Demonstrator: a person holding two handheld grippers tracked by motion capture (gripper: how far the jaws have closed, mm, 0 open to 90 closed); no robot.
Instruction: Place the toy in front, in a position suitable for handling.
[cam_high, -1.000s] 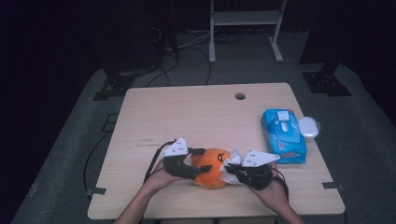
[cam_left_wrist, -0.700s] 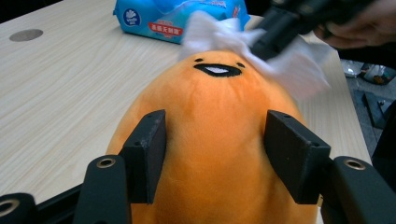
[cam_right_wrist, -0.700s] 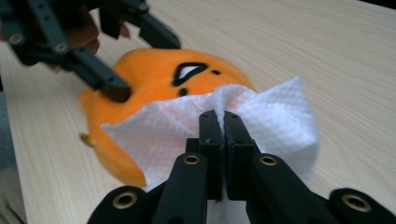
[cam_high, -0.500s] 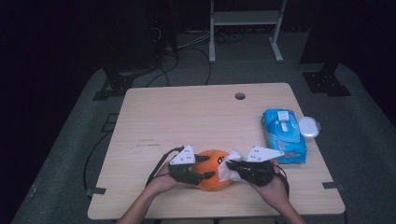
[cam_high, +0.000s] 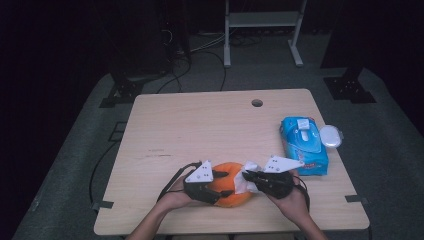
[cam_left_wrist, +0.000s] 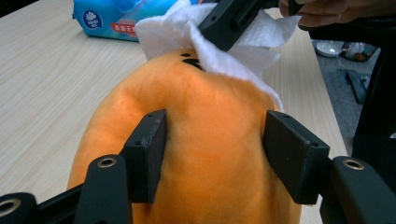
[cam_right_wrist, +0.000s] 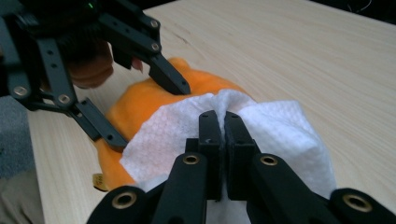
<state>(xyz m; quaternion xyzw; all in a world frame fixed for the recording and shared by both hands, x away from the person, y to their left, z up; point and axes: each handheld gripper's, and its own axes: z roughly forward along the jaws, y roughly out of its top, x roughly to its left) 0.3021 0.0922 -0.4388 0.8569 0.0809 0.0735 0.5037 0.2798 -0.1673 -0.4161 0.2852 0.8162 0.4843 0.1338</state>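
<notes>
An orange plush toy lies near the front edge of the wooden table. My left gripper is shut on it from the left. In the left gripper view both pads press into the toy's sides. These jaws have just been closing with the toy between them. My right gripper is shut on a white wipe and holds it against the toy's right end. The wipe drapes over the toy's far end in the left gripper view.
A blue pack of wet wipes lies at the right side of the table, with a small white lid beside it. A round hole sits near the far edge. Cables and a metal stand are on the floor beyond.
My left gripper has shifted slightly right and its jaws have closed onto the orange toy. The right gripper and the wipe have stayed in place.
</notes>
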